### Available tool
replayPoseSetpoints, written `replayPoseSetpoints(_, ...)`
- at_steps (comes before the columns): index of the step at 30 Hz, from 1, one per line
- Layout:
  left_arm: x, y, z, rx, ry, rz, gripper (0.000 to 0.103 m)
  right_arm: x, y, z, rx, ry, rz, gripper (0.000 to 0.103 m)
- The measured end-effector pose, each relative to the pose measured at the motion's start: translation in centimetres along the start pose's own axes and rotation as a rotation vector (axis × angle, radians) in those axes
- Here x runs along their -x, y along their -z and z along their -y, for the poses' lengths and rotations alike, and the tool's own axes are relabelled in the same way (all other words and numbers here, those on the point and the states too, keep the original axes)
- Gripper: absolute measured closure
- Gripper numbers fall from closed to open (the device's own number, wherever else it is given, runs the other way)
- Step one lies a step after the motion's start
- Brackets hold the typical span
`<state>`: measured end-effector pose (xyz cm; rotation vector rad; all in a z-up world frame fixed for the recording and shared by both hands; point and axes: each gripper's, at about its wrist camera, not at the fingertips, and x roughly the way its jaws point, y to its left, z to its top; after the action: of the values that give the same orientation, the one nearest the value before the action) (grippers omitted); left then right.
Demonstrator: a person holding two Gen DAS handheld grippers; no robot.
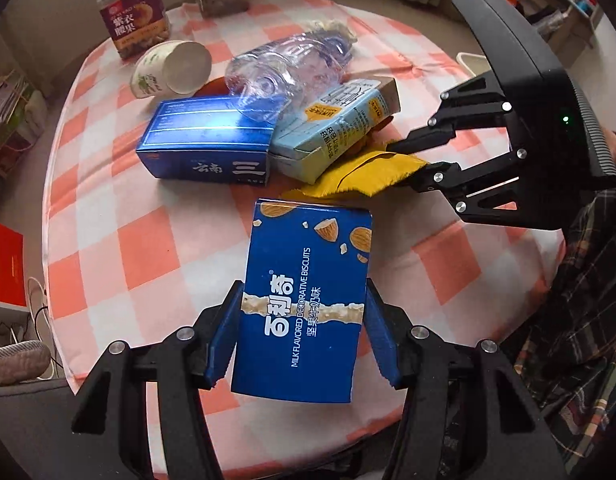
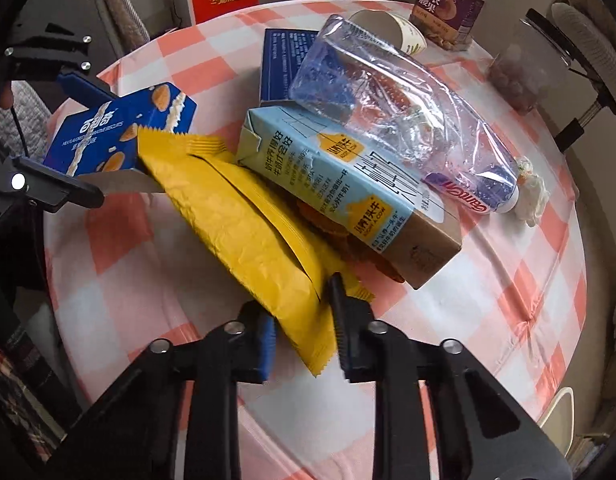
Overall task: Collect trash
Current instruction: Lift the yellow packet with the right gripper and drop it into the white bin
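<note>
Two hand-held grippers clamp biscuit box [image 1: 303, 300] and yellow wrapper [image 2: 243, 232].

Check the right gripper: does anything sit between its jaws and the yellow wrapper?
Nothing visible does. The right gripper already pinches the crinkled yellow foil wrapper by its near end, though the light-blue milk carton rests on the wrapper's far side.

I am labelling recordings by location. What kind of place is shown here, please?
Probably a room in a home, at a dining or side table. A checked tablecloth covers a round table, a jar of nuts stands at the back, and shelves with household things line the wall.
</note>
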<state>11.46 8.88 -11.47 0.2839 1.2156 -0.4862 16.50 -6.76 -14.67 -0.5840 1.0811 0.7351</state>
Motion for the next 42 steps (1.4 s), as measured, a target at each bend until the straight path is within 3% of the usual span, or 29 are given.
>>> replayPoseSetpoints(2, 1.1, -0.6, -1.5, 0.033, 0.009, 0.041, 0.046, 0.7, 0.0, 0.1, -0.011, -0.012, 0.019, 0.099)
replayPoseSetpoints(4, 2.1, -1.2, -2.2, 0.078, 0.023, 0.082, 0.046, 1.5, 0.0, 0.1, -0.021, -0.03, 0.045, 0.102)
replayPoseSetpoints(13, 5.5, -4.5, -3.3, 0.242, 0.008, 0.29, 0.046, 7.5, -1.5, 2.0, -0.161, -0.036, 0.268, 0.102)
replayPoseSetpoints(23, 8.5, -7.1, -3.6, 0.375, -0.052, 0.494, 0.046, 12.1, -2.4, 5.1, -0.343, 0.05, 0.451, 0.102)
replayPoseSetpoints(33, 8.6, -8.8, -2.0, 0.448, -0.132, 0.594, 0.045, 13.1, -0.6, 6.6, -0.456, 0.142, 0.5, 0.102)
replayPoseSetpoints(42, 7.9, -10.6, 0.2, 0.463, -0.132, 0.625, 0.045, 14.0, 1.4, 8.5, -0.529, 0.194, 0.5, 0.102)
